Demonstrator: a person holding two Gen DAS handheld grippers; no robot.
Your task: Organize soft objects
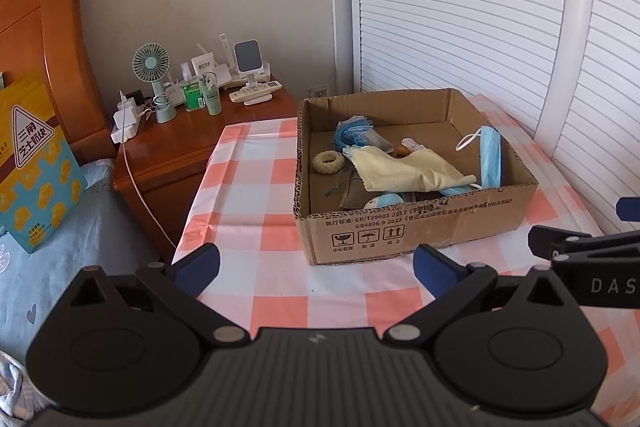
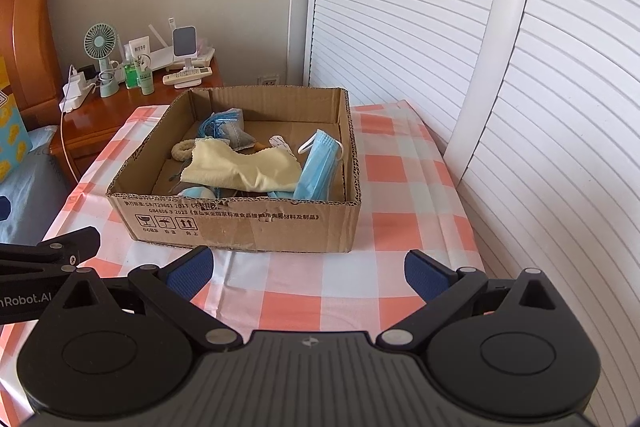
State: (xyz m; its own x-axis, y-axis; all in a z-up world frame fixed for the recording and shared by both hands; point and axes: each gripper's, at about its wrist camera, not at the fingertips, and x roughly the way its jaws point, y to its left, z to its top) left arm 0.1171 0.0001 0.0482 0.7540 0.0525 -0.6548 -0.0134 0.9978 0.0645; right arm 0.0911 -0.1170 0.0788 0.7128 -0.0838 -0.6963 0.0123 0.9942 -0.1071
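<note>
I hold both the left gripper (image 1: 316, 265) and the right gripper (image 2: 309, 269) with fingers spread, empty, short of the cardboard box (image 2: 240, 223) on the bench (image 2: 400, 227).

Cardboard box (image 2: 244, 223) — soft clutter inside

You have one cardboard box (image 2: 240, 223) on the checked tablecloth (image 2: 400, 187), toward its far edge. Inside it: one yellow cloth (image 2: 236, 167), two blue face masks (image 2: 320, 163) that you can make out, one beige ring (image 2: 182, 151) and one blue tassel bundle (image 2: 218, 125). Two grippers, left gripper (image 1: 316, 267) and right gripper (image 2: 308, 267), both spread wide.
</note>
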